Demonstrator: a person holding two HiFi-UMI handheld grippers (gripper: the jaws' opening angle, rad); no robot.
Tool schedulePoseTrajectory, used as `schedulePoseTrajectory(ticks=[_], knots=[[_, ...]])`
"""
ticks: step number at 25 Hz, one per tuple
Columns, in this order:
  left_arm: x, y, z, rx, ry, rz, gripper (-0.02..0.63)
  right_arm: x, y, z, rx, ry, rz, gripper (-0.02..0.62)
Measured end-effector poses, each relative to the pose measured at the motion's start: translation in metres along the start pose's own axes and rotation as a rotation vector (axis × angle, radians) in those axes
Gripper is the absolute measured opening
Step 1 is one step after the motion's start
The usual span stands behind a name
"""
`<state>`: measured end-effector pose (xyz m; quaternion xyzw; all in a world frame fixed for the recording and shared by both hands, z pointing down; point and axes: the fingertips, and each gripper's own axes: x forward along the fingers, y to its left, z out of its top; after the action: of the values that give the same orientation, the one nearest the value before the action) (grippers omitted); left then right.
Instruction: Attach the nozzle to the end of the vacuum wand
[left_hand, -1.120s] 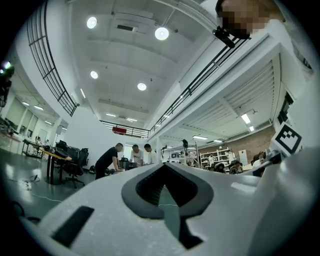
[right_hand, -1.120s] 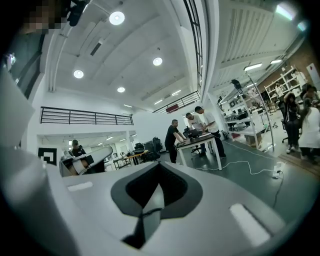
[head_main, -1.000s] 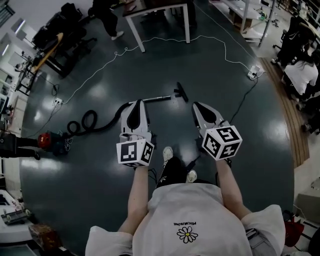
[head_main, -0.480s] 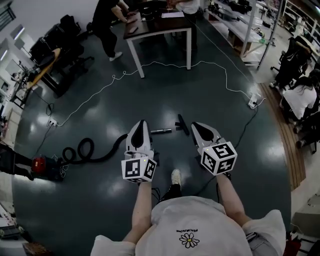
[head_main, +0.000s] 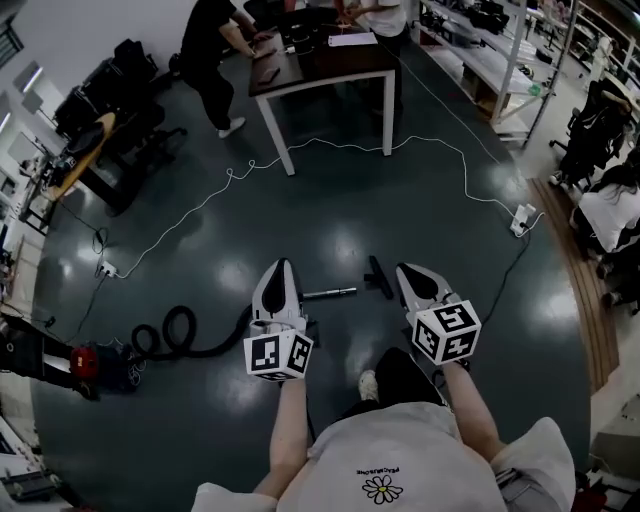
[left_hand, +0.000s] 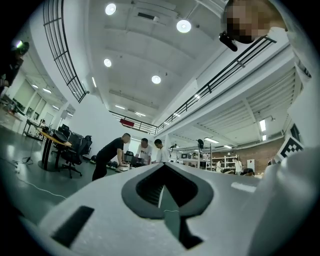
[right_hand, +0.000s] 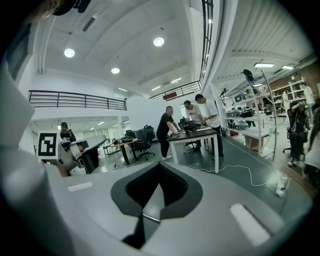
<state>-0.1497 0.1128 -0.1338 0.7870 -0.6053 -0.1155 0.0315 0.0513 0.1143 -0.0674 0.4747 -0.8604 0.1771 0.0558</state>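
On the dark floor lies the silver vacuum wand (head_main: 328, 294), its free end pointing right. The black nozzle (head_main: 379, 277) lies just past that end, apart from it. The wand's black hose (head_main: 180, 335) curls away left to the red vacuum body (head_main: 95, 364). My left gripper (head_main: 278, 268) hovers above the wand's hose end, shut and empty. My right gripper (head_main: 410, 272) hangs just right of the nozzle, also shut and empty. Both gripper views look level across the room; the wand and nozzle are not in them. Left gripper (left_hand: 161, 169) and right gripper (right_hand: 159, 168) jaws meet.
A dark table (head_main: 325, 72) with people bent over it stands ahead. A white cable (head_main: 400, 150) runs over the floor to a power strip (head_main: 521, 220) at right. Chairs (head_main: 120, 110) crowd the left, shelving (head_main: 480, 50) the right. My feet (head_main: 368, 384) are below the grippers.
I have walked forward: the table and people have slid down the head view, nearer. The wand and nozzle now lie close in front of both grippers. Both grippers stay shut.
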Motion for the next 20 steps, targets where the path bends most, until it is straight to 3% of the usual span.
schedulePoseTrajectory(ticks=[7, 14, 20], knots=[[0.09, 0.019, -0.013, -0.033, 0.015, 0.024, 0.0, 0.084, -0.048, 0.041, 0.001, -0.009, 0.037, 0.006], [0.173, 0.019, -0.024, -0.012, 0.007, 0.016, 0.0, 0.145, -0.088, 0.07, -0.052, -0.016, 0.084, 0.006], [0.218, 0.035, -0.028, -0.013, 0.011, -0.003, 0.0, 0.188, -0.106, 0.094, -0.077, -0.006, 0.06, 0.006]])
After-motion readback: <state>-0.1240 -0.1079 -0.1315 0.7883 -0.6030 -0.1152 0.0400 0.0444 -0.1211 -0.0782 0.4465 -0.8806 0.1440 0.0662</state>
